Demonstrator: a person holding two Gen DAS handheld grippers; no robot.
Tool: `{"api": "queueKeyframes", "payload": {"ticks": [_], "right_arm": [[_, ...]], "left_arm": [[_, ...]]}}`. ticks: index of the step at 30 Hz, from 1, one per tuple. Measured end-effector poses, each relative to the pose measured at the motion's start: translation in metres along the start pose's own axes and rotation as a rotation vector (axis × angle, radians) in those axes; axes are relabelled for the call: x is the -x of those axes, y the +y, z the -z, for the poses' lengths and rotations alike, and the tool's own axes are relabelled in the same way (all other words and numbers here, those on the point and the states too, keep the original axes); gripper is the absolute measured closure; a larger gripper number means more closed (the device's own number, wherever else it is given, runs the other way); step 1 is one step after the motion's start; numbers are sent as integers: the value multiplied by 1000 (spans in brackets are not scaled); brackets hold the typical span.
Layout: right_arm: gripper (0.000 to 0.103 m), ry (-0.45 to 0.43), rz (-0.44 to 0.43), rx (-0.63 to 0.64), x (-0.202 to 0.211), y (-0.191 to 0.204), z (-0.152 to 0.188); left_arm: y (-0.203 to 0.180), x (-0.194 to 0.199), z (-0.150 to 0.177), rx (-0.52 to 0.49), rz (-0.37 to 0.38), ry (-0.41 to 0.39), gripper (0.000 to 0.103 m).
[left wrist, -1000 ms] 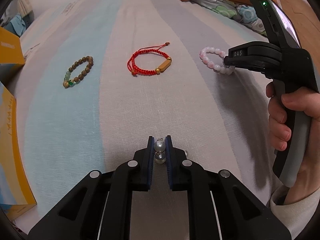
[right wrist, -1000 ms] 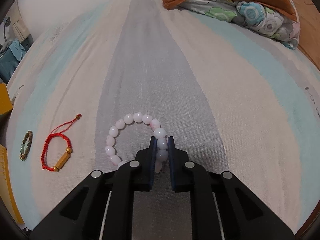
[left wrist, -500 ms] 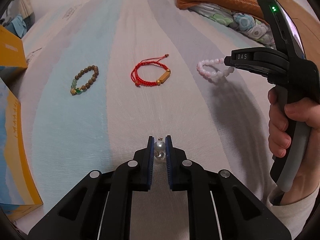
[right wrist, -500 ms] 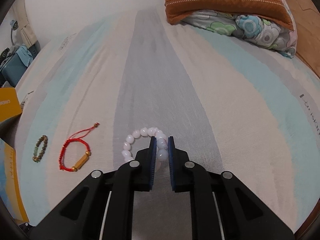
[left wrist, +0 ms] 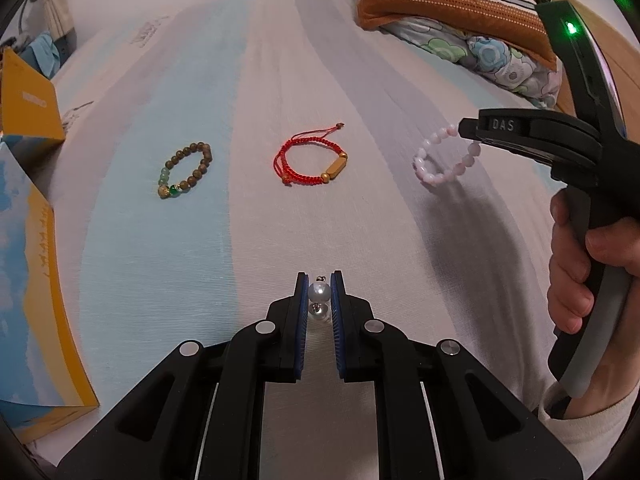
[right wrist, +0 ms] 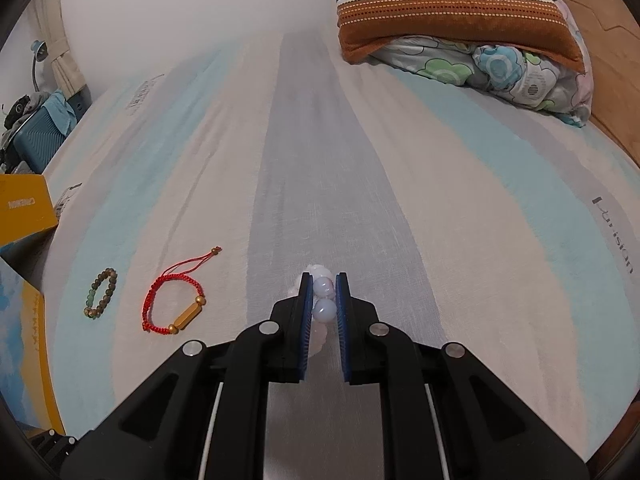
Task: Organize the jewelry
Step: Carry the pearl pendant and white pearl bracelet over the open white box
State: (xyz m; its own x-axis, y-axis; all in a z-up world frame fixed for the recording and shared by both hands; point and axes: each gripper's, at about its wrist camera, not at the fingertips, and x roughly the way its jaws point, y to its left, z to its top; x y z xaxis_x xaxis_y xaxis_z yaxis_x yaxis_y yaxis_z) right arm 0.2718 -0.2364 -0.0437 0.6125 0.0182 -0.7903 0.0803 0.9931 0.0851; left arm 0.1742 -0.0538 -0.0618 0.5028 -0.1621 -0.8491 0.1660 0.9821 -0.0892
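Pink bead bracelet (left wrist: 444,158) clamped in right gripper (right wrist: 323,300), two beads pinched between the blue pads (right wrist: 307,312); in the left wrist view loop hangs off the gripper tip, clear of the sheet, shadow cast on the fabric below it. Rest of the loop mostly hidden behind the fingers in the right wrist view. Left gripper (left wrist: 319,296) closed narrow on a pearl piece (left wrist: 319,292): one white pearl held between the pads, a second pearl just behind it, small metal fitting poking out ahead; cannot tell whether earring or short strand. Red cord bracelet (left wrist: 310,160) with gold tube bead lying flat on the striped bedsheet (left wrist: 160,260), mid-bed, between the other two bracelets as seen from the left wrist. Wooden bead bracelet (left wrist: 186,170) with green beads and a gold one flat on the pale blue stripe, left of the red one, well apart. Right hand (left wrist: 580,256) wrapped around the gripper handle, green LED lit on top. Yellow-and-blue box (left wrist: 36,320) at left edge of the bed. Striped orange pillow (right wrist: 452,12) stacked on floral bedding (right wrist: 500,72) at far right. Blue suitcase (right wrist: 40,132) off the bed, far left.
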Motion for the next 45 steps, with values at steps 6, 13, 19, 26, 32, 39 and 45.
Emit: {"api": "queueKeyframes", "payload": {"ticks": [6, 13, 19, 26, 32, 39, 45], "right_arm": [[92, -10, -1, 7, 13, 0, 2], [92, -24, 3, 27, 32, 6, 6], [92, -24, 5, 51, 42, 15, 12], [92, -15, -22, 66, 55, 32, 18], [92, -32, -38, 87, 77, 50, 16], [92, -46, -57, 104, 99, 67, 12], [92, -57, -76, 120, 116, 85, 12]], "left_arm": [[2, 8, 0, 10, -6, -14, 93], [2, 17, -2, 12, -10, -23, 92], [5, 24, -8, 14, -32, -25, 92], [13, 36, -14, 19, -69, -32, 92], [22, 56, -17, 29, -83, -47, 92], [38, 86, -18, 48, -105, -76, 92], [51, 111, -17, 60, -119, -101, 92]]}}
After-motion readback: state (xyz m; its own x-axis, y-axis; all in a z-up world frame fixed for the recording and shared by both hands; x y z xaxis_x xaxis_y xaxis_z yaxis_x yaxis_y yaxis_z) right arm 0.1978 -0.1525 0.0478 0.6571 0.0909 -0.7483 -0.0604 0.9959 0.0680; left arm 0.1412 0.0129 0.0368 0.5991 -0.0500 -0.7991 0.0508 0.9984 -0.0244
